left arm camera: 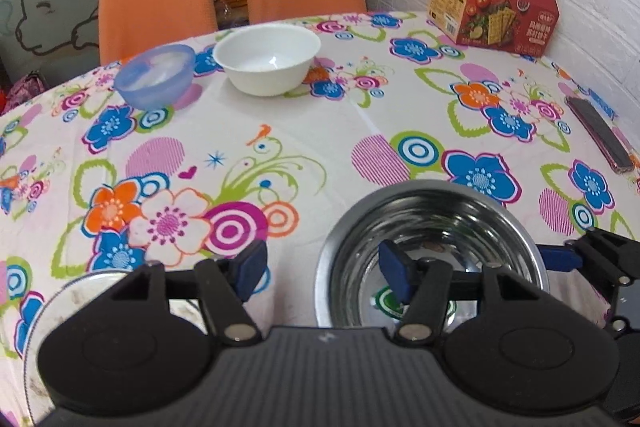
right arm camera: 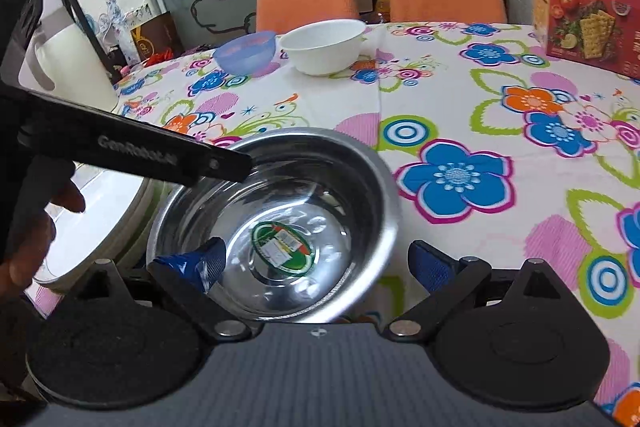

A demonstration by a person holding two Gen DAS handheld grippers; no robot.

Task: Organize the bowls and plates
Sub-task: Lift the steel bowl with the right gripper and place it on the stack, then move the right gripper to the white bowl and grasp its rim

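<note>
Straddling the near rim of the steel bowl (right arm camera: 276, 223), the right gripper (right arm camera: 318, 267) stands with its jaws spread wide: one blue pad sits inside the bowl, the other outside on the tablecloth (right arm camera: 460, 99), neither yet pinching the wall. The left gripper (left arm camera: 322, 275) is likewise agape, one pad low over the cloth and the other over the same bowl's near wall; whether that pad touches metal cannot be told. In the right wrist view its black finger crosses above the bowl's far left rim. Just left of the bowl lies a white plate (right arm camera: 96, 223), partly hidden by the person's hand (right arm camera: 28, 239).

The step in hand seems to be taking hold of the steel bowl. To do it well, the right gripper should close squarely on the thin rim, pads flat to the wall, since polished steel will likely slip under a skewed pinch. The blue bowl (left arm camera: 156, 75) and white bowl (left arm camera: 267, 59) wait side by side at the far edge, well apart.
</note>
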